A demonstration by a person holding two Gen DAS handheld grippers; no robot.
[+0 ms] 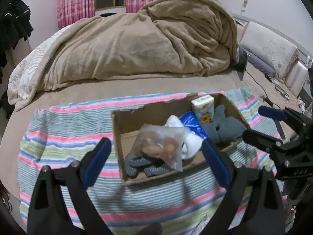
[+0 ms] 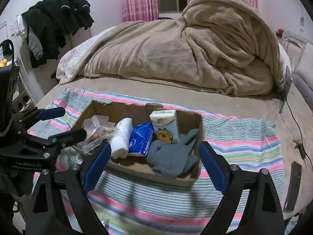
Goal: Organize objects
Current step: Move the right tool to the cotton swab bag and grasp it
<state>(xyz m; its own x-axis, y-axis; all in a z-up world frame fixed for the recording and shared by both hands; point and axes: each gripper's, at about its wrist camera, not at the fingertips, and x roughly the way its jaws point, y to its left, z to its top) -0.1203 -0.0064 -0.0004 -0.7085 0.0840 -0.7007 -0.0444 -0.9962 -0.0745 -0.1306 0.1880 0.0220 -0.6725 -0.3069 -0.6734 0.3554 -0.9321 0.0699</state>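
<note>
A cardboard box (image 1: 117, 129) (image 2: 198, 123) sits on a striped towel (image 1: 64, 137) (image 2: 244, 143) on the bed. It holds a clear bag of snacks (image 1: 162, 145) (image 2: 95, 131), a white rolled cloth (image 1: 191, 143) (image 2: 122, 139), a blue packet (image 1: 192, 122) (image 2: 141, 137), a tissue pack (image 1: 203, 107) (image 2: 166, 125), a grey knit item (image 1: 225, 127) (image 2: 172, 154) and grey patterned socks (image 1: 137, 166). My left gripper (image 1: 156, 166) is open in front of the box, empty. My right gripper (image 2: 154, 166) is open at the box's near wall, empty.
A heaped beige blanket (image 1: 146, 45) (image 2: 195, 54) fills the far bed. Pillows (image 1: 270, 49) lie at the right. A cable (image 2: 299, 129) and a dark flat device (image 2: 293, 184) lie on the bed right of the towel. Dark clothes (image 2: 56, 21) hang at the left.
</note>
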